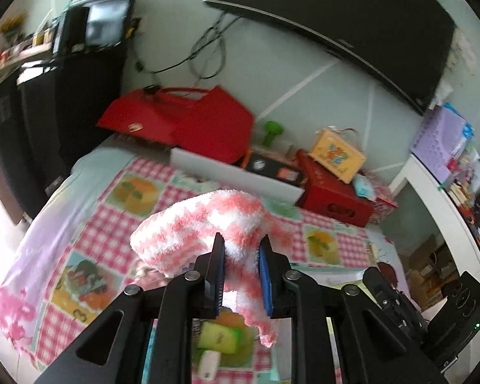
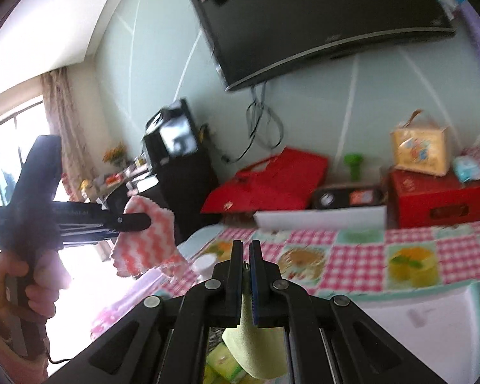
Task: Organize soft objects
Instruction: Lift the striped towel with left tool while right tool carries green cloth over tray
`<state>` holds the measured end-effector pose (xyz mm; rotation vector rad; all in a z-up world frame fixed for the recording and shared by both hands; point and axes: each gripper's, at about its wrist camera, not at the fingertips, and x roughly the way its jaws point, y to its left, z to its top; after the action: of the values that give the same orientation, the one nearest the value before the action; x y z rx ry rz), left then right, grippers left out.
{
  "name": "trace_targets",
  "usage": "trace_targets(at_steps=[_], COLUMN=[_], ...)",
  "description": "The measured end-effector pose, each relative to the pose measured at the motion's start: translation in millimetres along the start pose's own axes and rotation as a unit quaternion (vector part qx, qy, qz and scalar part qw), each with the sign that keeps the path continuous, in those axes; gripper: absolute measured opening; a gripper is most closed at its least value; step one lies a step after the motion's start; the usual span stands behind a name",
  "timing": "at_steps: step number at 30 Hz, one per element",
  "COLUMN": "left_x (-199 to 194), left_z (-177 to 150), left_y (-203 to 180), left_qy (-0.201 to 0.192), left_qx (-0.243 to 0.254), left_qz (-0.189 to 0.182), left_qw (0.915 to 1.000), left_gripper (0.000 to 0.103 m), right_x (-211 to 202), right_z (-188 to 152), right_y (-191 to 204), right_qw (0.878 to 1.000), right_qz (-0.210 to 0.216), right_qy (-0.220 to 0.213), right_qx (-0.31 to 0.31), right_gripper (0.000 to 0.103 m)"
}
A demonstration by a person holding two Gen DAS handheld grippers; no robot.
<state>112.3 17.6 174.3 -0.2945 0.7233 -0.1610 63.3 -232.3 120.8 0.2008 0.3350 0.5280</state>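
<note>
A pink-and-white fuzzy cloth (image 1: pixel 204 227) is pinched in the left gripper (image 1: pixel 241 249) above the checked tablecloth (image 1: pixel 112 211). A pale green sponge (image 2: pixel 256 348) is clamped in the right gripper (image 2: pixel 247 256). No writing can be read.

checkered bed cover (image 1: pixel 112 224) carries red boxes (image 1: pixel 332 192) and bags (image 1: pixel 176 118).

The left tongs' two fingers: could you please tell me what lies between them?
A fluffy pink-and-white cloth is pinched between the left tongs, its tail hanging below, as the left wrist view shows.
</note>
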Motion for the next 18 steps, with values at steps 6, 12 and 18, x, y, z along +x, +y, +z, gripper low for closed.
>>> trace_targets(at_steps=[6, 12, 18], left_x=[31, 70, 103], left_z=[-6, -25, -52], left_y=[-54, -102, -135], left_qy=[0.029, 0.076, 0.107], left_qx=[0.039, 0.067, 0.083], left_qz=[-0.05, -0.084, -0.102], left_qw=[0.9976, 0.9913, 0.9854], left_gripper=[0.019, 0.019, 0.019], right_x=[-37, -51, -59], right_z=[13, 10, 2], right_y=[-42, -88, -123], right_qw=[0.997, 0.986, 0.977], right_qz=[-0.073, -0.16, -0.204], right_qy=[-0.023, -0.004, 0.012], right_qx=[0.016, 0.041, 0.062], right_gripper=[0.004, 0.004, 0.004])
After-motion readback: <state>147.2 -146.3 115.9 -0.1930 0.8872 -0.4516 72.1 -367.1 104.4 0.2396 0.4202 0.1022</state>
